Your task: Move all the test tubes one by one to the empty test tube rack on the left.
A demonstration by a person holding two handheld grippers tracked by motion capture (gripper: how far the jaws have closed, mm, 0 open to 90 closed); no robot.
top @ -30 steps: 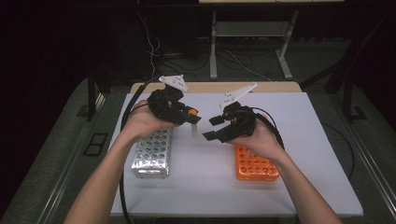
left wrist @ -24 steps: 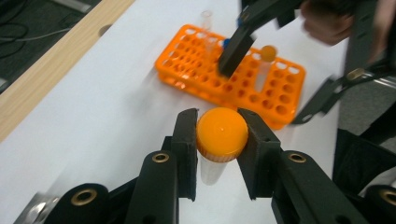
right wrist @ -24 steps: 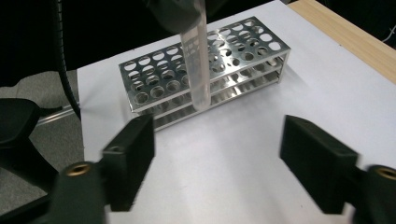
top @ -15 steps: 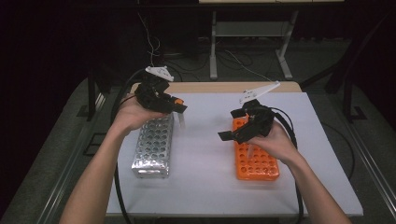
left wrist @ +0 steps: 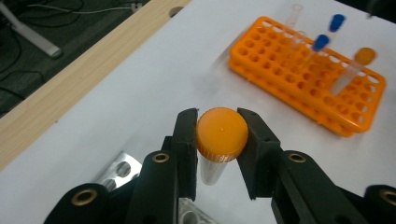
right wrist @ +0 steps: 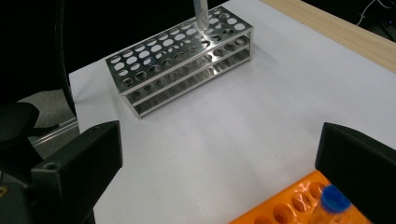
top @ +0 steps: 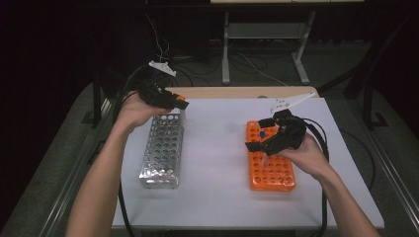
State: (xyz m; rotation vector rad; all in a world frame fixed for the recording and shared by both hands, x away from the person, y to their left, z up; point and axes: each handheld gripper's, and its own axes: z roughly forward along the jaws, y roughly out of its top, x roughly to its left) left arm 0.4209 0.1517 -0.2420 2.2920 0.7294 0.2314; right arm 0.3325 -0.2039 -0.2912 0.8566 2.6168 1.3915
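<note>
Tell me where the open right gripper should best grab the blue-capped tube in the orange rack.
Probably just under the blue cap of the blue-capped tube, coming straight down from above. It stands upright in the orange rack with only its top clear, and the right gripper is open beside it.

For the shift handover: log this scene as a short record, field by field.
left gripper: shut on orange-capped tube, above the far end of the metal rack
right gripper: open, nothing between the jaws, over the orange rack
orange rack contents: capped tubes, including blue-capped tube
surface: white table
</note>
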